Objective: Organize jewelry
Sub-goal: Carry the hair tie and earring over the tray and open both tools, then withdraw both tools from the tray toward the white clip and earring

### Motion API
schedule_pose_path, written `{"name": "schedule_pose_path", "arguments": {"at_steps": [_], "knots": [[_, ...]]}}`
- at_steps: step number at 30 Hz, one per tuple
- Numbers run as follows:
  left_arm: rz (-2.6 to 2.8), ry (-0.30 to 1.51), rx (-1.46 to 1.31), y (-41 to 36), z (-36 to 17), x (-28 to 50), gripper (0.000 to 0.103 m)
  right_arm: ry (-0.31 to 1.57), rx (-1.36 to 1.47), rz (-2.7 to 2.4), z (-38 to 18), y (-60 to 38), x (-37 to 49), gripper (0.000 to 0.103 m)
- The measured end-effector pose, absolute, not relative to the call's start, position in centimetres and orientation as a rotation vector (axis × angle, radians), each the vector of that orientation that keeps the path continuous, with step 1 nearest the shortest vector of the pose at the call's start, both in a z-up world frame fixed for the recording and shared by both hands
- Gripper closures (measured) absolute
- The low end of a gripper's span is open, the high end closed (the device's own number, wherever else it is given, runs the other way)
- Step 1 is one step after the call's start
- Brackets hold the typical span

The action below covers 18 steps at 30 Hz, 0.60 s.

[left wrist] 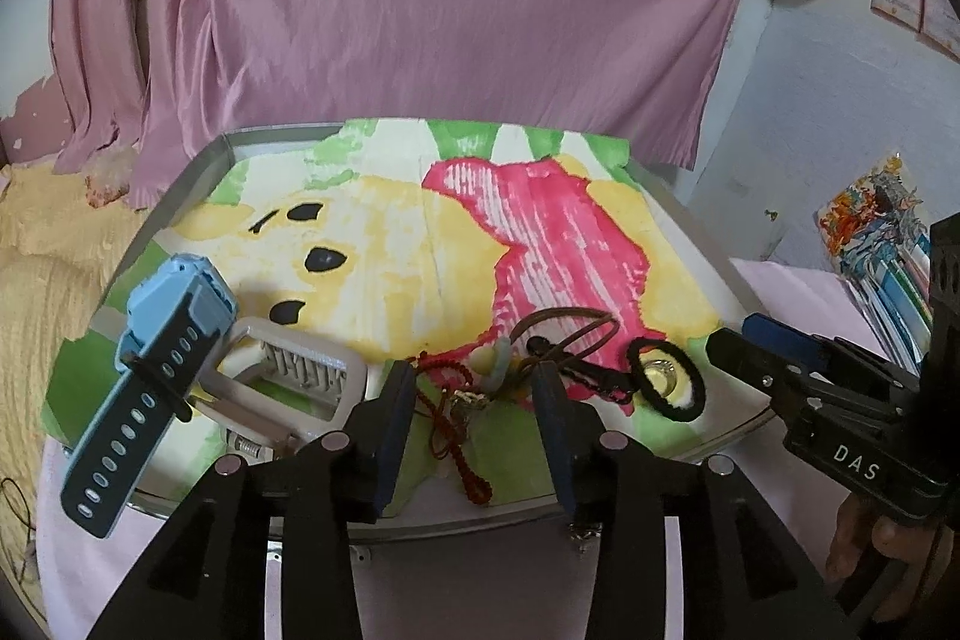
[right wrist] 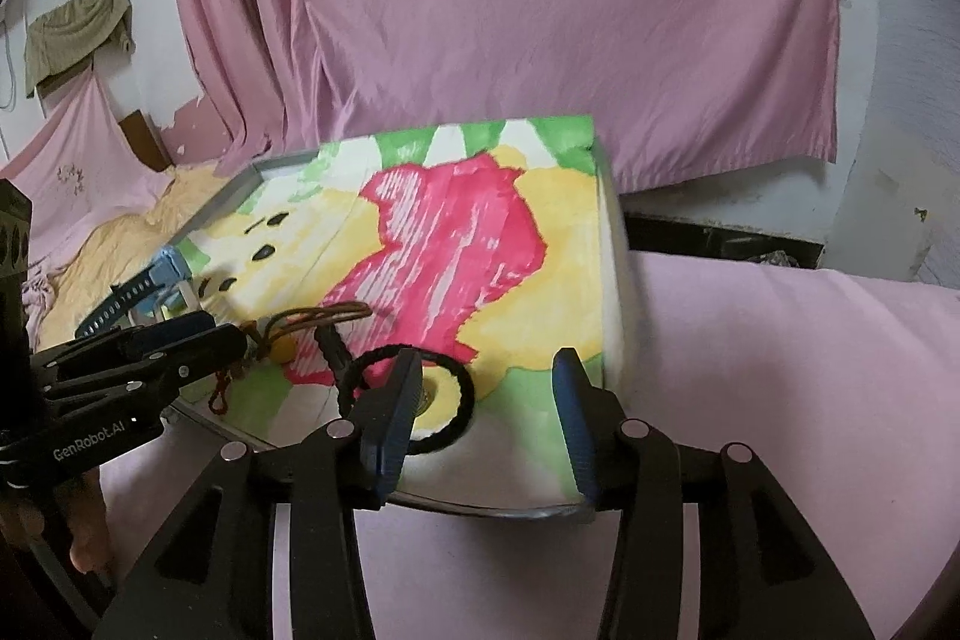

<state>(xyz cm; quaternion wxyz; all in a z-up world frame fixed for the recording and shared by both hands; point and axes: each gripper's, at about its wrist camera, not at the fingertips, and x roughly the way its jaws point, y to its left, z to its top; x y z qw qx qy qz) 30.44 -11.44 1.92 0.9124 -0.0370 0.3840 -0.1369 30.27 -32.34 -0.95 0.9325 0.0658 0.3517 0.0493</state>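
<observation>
Right, both grippers w/ fingers spread, empty. Left gripper [left wrist: 474,400] hovers over the red bead string [left wrist: 462,436], a limp, light, tangle-prone piece at the tray's [left wrist: 198,166] near edge; pinch mid-strand. Right gripper [right wrist: 486,400] sits by the soft black hair tie [right wrist: 408,400].

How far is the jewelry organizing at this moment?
Nothing looks sorted yet. The blue watch, red beaded string, brown cord and black hair tie lie loose, partly tangled, at the near edge of the tray. The left tool is open over the red string; the right tool is open by the hair tie. Neither holds anything, so all sorting remains.
</observation>
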Motion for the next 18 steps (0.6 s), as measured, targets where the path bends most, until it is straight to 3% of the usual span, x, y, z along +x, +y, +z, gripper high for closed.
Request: {"name": "schedule_pose_path", "arguments": {"at_steps": [3,4,8,12,18], "knots": [[-0.282,0.757,-0.087,-11.3,2.5,29.9,0.046,0.670,0.153,0.096,-0.3,-32.8,29.4,0.061],[-0.283,0.738,-0.098,-11.1,2.8,29.6,0.039,0.653,0.160,0.092,0.0,-32.9,29.1,0.056],[-0.269,0.666,-0.110,-10.6,4.0,28.4,0.027,0.564,0.180,0.071,1.1,-33.4,27.3,0.042],[-0.243,0.581,-0.112,-9.8,5.2,26.7,0.011,0.459,0.187,0.049,2.3,-33.6,25.1,0.013],[-0.202,0.439,-0.135,-8.1,6.5,23.6,0.001,0.320,0.158,0.040,3.6,-32.6,21.9,0.008]]}}
